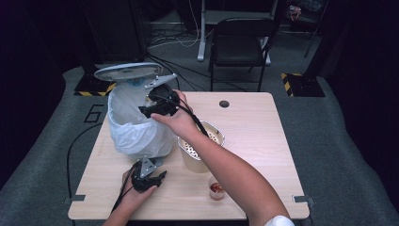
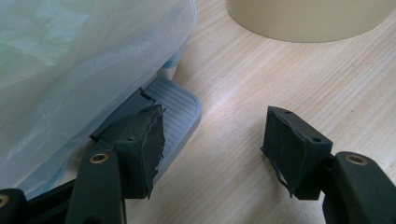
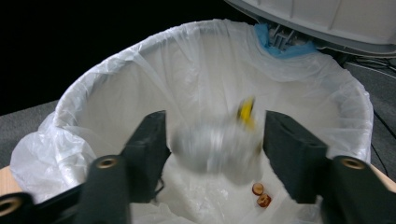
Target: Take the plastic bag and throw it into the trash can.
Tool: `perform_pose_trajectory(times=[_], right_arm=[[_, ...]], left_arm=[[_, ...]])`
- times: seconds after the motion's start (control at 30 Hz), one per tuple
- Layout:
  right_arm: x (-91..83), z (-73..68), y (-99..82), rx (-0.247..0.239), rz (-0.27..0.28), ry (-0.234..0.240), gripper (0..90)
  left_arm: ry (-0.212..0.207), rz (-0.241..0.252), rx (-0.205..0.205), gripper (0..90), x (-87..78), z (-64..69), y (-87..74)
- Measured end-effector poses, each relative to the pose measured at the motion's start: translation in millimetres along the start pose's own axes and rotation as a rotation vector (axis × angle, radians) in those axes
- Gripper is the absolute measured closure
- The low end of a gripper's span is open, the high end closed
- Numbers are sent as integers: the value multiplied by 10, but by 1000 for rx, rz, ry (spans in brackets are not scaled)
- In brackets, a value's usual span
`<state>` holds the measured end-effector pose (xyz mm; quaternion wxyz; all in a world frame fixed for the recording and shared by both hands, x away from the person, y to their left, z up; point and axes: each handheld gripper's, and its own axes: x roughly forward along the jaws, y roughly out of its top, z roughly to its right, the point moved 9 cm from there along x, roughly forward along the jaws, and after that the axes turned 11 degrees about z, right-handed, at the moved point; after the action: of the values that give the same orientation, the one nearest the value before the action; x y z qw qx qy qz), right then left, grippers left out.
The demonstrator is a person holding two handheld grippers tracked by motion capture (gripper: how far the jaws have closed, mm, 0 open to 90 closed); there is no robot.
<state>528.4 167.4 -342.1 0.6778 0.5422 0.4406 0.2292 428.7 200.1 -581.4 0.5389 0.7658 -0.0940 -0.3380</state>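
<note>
Pressing one pad of the left hand-held gripper (image 2: 215, 135) on the grey pedal (image 2: 180, 107) at the foot of the bin, jaws released and grasping nothing, and so propping the lid (image 1: 127, 71) up over the white bag liner (image 1: 134, 127). Risking a slip here: leaning on the pedal's near edge rather than its middle, and sliding off it would mean dropping the lid onto whatever is passing beneath. Also risking shoving the light bin across the surface (image 1: 263, 141) by pushing sideways instead of down.

Moving right, hovering the right hand-held gripper (image 3: 215, 140) over the mouth of the bag, released, with a blurred grey-white lump of rubbish (image 3: 215, 147) streaked with yellow lying loose between the pads and apparently dropping toward two small brown bits (image 3: 260, 195) on the bag's floor. Risking the lump snagging on a pad or clipping the rim and tumbling outside if let go too near the edge; judging by the right gripper view, though, hanging well inside the rim.

Farther right, reaching the forearm across the tan bowl (image 1: 200, 162), with the small cup of red scraps (image 1: 216, 188) just beside; risking tipping either one by pulling the arm back too low.
</note>
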Motion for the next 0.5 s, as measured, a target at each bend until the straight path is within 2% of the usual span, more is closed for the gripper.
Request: perform_pose_trajectory(times=[0.23, 0.3, 0.43, 0.47, 0.5], right_arm=[[-98, 33, 18, -8, 15, 1, 366], [-153, 38, 41, -11, 28, 5, 373], [-286, 69, 66, -15, 39, 0, 383], [-315, 91, 66, -16, 39, -6, 385], [-342, 110, 69, -11, 42, -12, 386]], left_arm=[[4, 0, 1, 381, 0, -2, 0], [-6, -10, 0, 381, -8, 2, -4], [3, 1, -3, 381, 1, 2, 0], [-23, -28, 0, 381, -23, 9, -10], [-23, -29, 1, 381, -23, 9, -10]])
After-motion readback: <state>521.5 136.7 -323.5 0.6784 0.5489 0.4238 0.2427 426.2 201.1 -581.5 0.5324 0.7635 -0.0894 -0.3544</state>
